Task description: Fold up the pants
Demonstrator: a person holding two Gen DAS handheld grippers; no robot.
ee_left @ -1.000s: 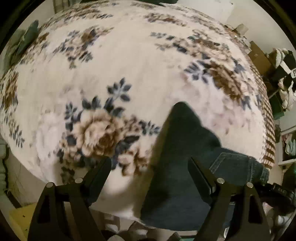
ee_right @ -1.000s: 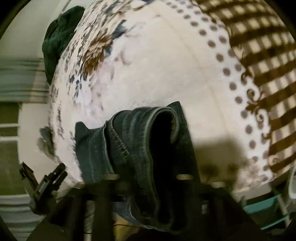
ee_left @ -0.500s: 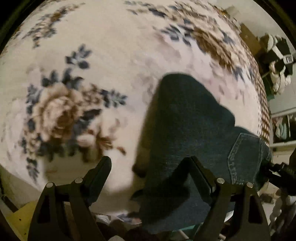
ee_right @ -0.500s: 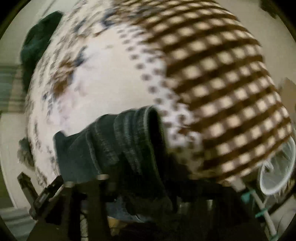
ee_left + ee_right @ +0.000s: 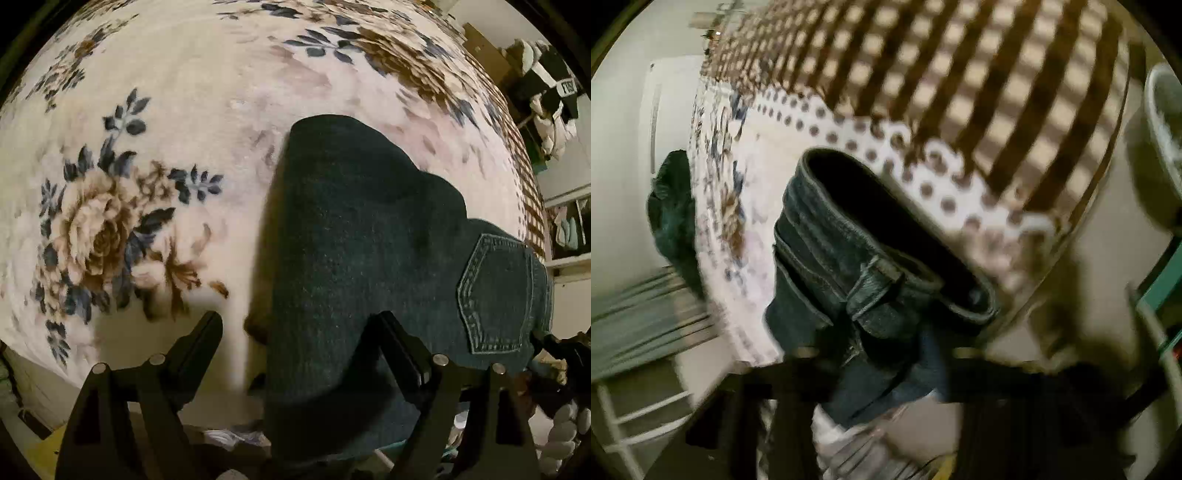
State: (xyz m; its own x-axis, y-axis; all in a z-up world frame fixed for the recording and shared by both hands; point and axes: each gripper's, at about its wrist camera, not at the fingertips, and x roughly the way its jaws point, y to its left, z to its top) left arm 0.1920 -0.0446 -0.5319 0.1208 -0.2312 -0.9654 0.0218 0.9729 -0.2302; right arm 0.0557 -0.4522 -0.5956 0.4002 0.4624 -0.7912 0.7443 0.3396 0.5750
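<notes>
Pants [image 5: 362,258]: dark denim, laid on bed blanket [image 5: 221,110], long axis running far-left to near-right. Left hand-held gripper [image 5: 299,332]: jaws spread, over near edge. Right hand-held gripper [image 5: 875,354]: just closing, clamped on waistband.

Both pictures were taken in dim, warm indoor light and were bent by a fisheye lens, with black corners around a round field. In the left wrist view the floral blanket [image 5: 184,110] was seen fairly sharp at the centre and softened toward the rim; a dark shadow was cast on it just left of the jeans [image 5: 369,240], whose dark cloth showed little detail. The right wrist view was heavily smeared by motion blur: the checked border [image 5: 960,74] was streaked, the jeans' waistband [image 5: 871,266] was only roughly defined, and the lower part was lost in blurred darkness.
</notes>
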